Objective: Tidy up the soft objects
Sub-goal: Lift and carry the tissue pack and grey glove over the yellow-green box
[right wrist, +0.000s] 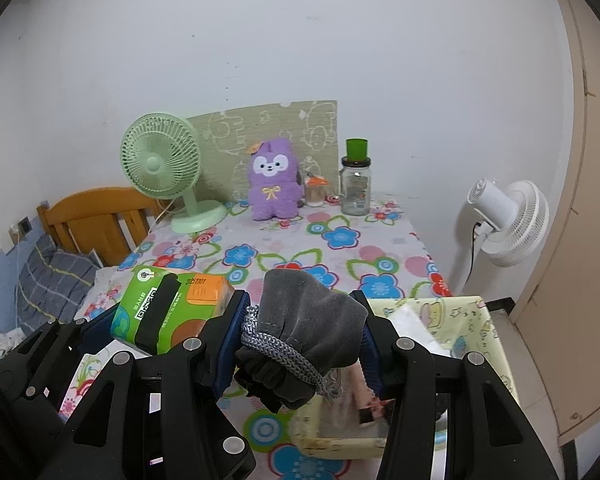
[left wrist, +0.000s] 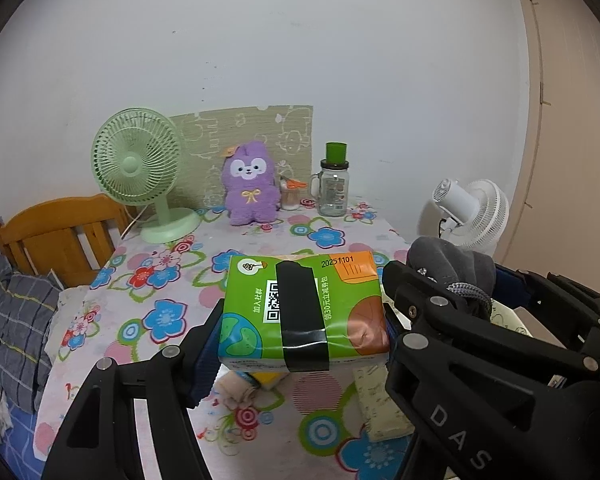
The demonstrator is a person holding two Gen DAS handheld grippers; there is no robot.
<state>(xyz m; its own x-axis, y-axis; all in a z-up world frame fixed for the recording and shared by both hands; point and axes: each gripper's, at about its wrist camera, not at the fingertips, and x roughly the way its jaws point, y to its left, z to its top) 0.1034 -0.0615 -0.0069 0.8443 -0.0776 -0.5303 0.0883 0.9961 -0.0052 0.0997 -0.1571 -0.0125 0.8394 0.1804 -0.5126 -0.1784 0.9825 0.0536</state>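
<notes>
Left wrist view first: the left gripper (left wrist: 302, 320) has its jaws spread fairly wide and clamped on the two ends of a green and orange soft tissue pack wrapped with a black tape band (left wrist: 300, 312), which sits square between the blue pads and is lifted clear above the flower-print tablecloth (left wrist: 172, 280). Just to its right, the right gripper (left wrist: 452, 292) carries a grey velvet drawstring pouch (left wrist: 452, 264). Under the pack, a folded cream cloth (left wrist: 240, 390) lies on the table. Plenty of bare cloth ahead, right up to the purple plush rabbit (left wrist: 252, 186), mint-green desk fan (left wrist: 140, 168) and clear jar with a green lid (left wrist: 334, 186) along the wall.

Over to the right wrist view: the right gripper (right wrist: 300, 332) is about half open, its pads pressed on both sides of the grey pouch (right wrist: 304, 320), the braided cord hanging off the front. The tissue pack (right wrist: 168, 312) rides beside it on the left. Below and right, a pale yellow cartoon-print fabric bin (right wrist: 460, 316) sits at the table's near right corner, open-topped, with the white standing fan (right wrist: 508, 220) beyond the table edge
</notes>
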